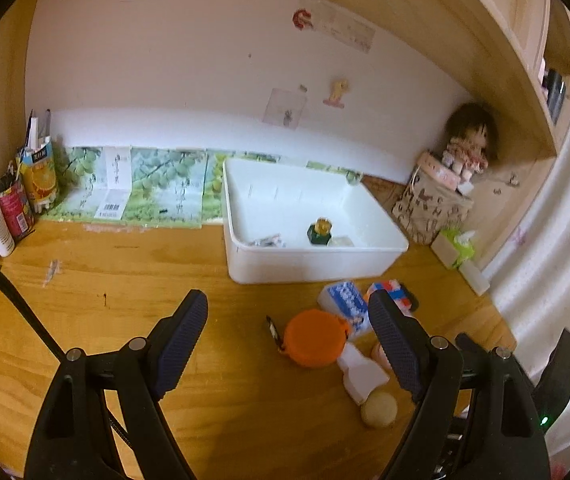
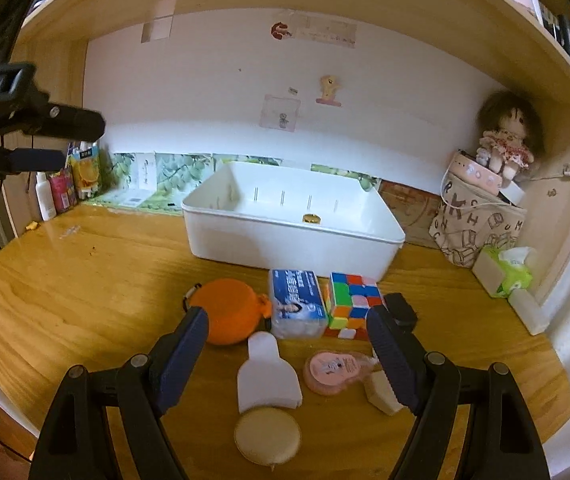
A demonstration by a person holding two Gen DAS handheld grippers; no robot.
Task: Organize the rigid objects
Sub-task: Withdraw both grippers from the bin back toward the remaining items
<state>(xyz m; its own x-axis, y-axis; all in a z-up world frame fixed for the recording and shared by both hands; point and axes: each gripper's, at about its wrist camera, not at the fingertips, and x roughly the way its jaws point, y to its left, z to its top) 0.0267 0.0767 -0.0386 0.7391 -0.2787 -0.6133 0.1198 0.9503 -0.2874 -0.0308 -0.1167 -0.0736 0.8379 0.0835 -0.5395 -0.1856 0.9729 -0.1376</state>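
right tool [image 2: 287,322]: jaws wide, nothing gripped, lower centre
bin [image 2: 285,240]: white, mid-frame on counter [image 2: 65,300]
cube [image 2: 351,300]: multicolour, just below bin
orange case [image 2: 231,310]: left of blue-white box [image 2: 297,302]
left tool [image 2: 37,140]: upper left

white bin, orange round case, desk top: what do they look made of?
White bin: looks like moulded plastic, smooth and slightly glossy, with a rolled rim and rounded corners.
Orange round case: probably soft silicone or rubber; matte surface, no sharp highlights, a small clip at one edge.
Desk: wood or wood-look board, visible grain, a light sheen suggesting varnish or laminate; which one is hard to tell.
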